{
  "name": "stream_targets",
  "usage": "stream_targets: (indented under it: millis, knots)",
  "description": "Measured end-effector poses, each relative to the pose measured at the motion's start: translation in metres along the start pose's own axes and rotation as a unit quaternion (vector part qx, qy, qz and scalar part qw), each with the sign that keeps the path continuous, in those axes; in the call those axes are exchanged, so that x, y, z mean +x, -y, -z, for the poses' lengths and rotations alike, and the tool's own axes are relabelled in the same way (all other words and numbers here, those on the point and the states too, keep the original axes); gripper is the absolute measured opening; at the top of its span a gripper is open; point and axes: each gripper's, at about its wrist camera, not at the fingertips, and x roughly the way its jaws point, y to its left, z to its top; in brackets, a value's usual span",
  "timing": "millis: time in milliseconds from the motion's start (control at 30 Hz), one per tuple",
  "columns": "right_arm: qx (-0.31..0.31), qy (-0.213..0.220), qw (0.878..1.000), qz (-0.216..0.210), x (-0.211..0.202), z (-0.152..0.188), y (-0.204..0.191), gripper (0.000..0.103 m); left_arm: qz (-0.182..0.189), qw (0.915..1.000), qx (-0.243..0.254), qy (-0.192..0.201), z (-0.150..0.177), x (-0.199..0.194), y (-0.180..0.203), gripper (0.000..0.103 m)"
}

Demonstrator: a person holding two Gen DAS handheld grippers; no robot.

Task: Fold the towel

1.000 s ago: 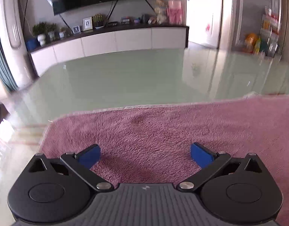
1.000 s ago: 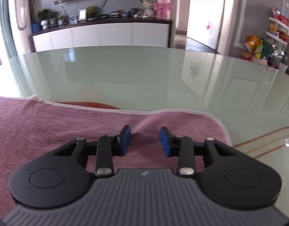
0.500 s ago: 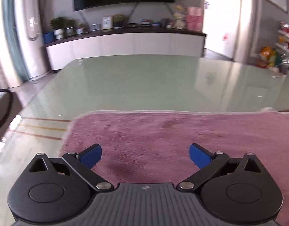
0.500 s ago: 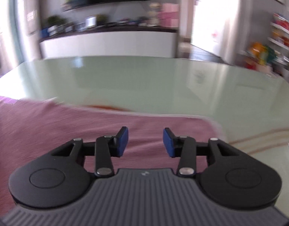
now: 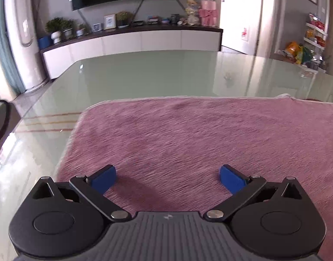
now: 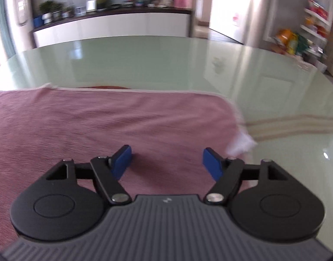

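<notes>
Right tongs (image 6: 167, 161) newly wide, empty, nr towel (image 6: 101, 121) rt edge; left tongs (image 5: 167, 179) wide, empty; table (image 5: 144, 74) beyond.

Pink fluffy towel (image 5: 188, 134) – spread flat, pale-edged, on glass table (image 5: 144, 74)

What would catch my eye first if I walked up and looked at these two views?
A fluffy pink towel lies spread flat across the near part of a glossy pale green glass table. Over it hang the left gripper and the right gripper, both open with blue pads and nothing between them; the right one's jaws have just been opening.
</notes>
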Motion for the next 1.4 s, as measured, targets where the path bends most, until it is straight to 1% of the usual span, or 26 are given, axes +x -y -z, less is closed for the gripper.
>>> stream_targets:
  millis: [67,100,167,200,300,367,500,600,667,700,767,867,900,933,967,1033,1100,1133,1167,1200,1267,1300,1333,1400]
  knots:
    - [0.014,-0.006,1.0,0.013,-0.005,0.001,0.009,0.07,-0.007,0.9999,-0.006,-0.008,0.001,-0.005,-0.003,0.103]
    - [0.022,-0.005,1.0,0.013,-0.009,0.001,0.011,0.07,-0.011,0.9998,-0.008,-0.013,0.002,-0.007,-0.003,0.102]
    - [0.034,0.006,0.999,-0.002,-0.02,0.001,0.009,0.07,-0.021,0.9995,-0.009,-0.021,0.002,-0.013,0.0,0.102]
    - [0.038,0.015,0.999,-0.018,-0.029,0.001,0.003,0.07,-0.023,0.9994,-0.008,-0.022,0.002,-0.018,0.002,0.102]
    - [0.012,0.023,0.998,-0.057,-0.053,0.006,-0.028,0.07,-0.017,0.9997,-0.008,-0.017,0.005,-0.033,0.012,0.102]
    - [-0.003,0.022,0.997,-0.076,-0.059,0.012,-0.045,0.07,-0.008,0.9998,-0.011,-0.013,0.007,-0.043,0.02,0.102]
    - [-0.025,0.003,0.993,-0.115,-0.067,0.026,-0.093,0.07,0.008,0.9998,-0.014,-0.012,0.019,-0.058,0.036,0.102]
    - [-0.039,-0.016,0.991,-0.127,-0.067,0.036,-0.115,0.071,0.01,0.9996,-0.013,-0.022,0.034,-0.061,0.043,0.102]
    - [-0.053,-0.034,0.991,-0.121,-0.07,0.043,-0.12,0.072,0.01,0.9995,-0.009,-0.03,0.046,-0.062,0.042,0.102]
    - [-0.062,-0.043,0.991,-0.112,-0.071,0.047,-0.121,0.072,0.01,0.9996,-0.003,-0.026,0.052,-0.064,0.041,0.103]
    - [-0.075,-0.06,0.991,-0.096,-0.074,0.054,-0.12,0.076,0.013,0.9997,0.005,-0.019,0.061,-0.072,0.037,0.102]
    - [-0.069,-0.083,0.991,-0.076,-0.077,0.053,-0.108,0.081,0.01,0.9997,0.002,-0.022,0.074,-0.084,0.021,0.103]
    - [-0.062,-0.096,0.992,-0.06,-0.077,0.054,-0.098,0.086,0.009,0.9997,0.002,-0.022,0.078,-0.088,0.015,0.103]
    - [-0.053,-0.11,0.992,-0.045,-0.077,0.053,-0.09,0.095,0.008,0.9997,0.001,-0.022,0.082,-0.093,0.008,0.103]
    - [-0.041,-0.122,0.991,-0.035,-0.077,0.053,-0.082,0.097,0.006,0.9997,-0.001,-0.022,0.086,-0.096,0.002,0.103]
    - [-0.021,-0.142,0.99,-0.009,-0.077,0.052,-0.059,0.097,0.0,0.9997,-0.006,-0.023,0.089,-0.101,-0.009,0.103]
    - [0.0,-0.154,0.988,0.02,-0.08,0.047,-0.041,0.09,-0.004,0.9996,-0.011,-0.025,0.09,-0.104,-0.019,0.103]
    - [0.01,-0.155,0.987,0.026,-0.084,0.045,-0.033,0.085,-0.007,0.9995,-0.013,-0.027,0.088,-0.104,-0.023,0.103]
    - [0.024,-0.152,0.988,0.019,-0.091,0.043,-0.026,0.085,-0.015,0.9992,-0.02,-0.031,0.087,-0.104,-0.027,0.103]
    - [0.043,-0.149,0.988,-0.002,-0.097,0.041,-0.022,0.085,-0.026,0.9985,-0.033,-0.036,0.084,-0.104,-0.031,0.102]
    - [0.076,-0.154,0.983,-0.062,-0.103,0.037,-0.021,0.085,-0.027,0.998,-0.044,-0.037,0.081,-0.106,-0.031,0.101]
    - [0.089,-0.165,0.977,-0.1,-0.103,0.037,-0.024,0.085,-0.021,0.9982,-0.044,-0.035,0.078,-0.107,-0.028,0.101]
    - [0.099,-0.183,0.968,-0.137,-0.1,0.039,-0.03,0.086,-0.014,0.9985,-0.041,-0.033,0.076,-0.108,-0.024,0.101]
    - [0.118,-0.219,0.946,-0.21,-0.094,0.042,-0.042,0.087,0.008,0.999,-0.03,-0.032,0.073,-0.107,-0.01,0.102]
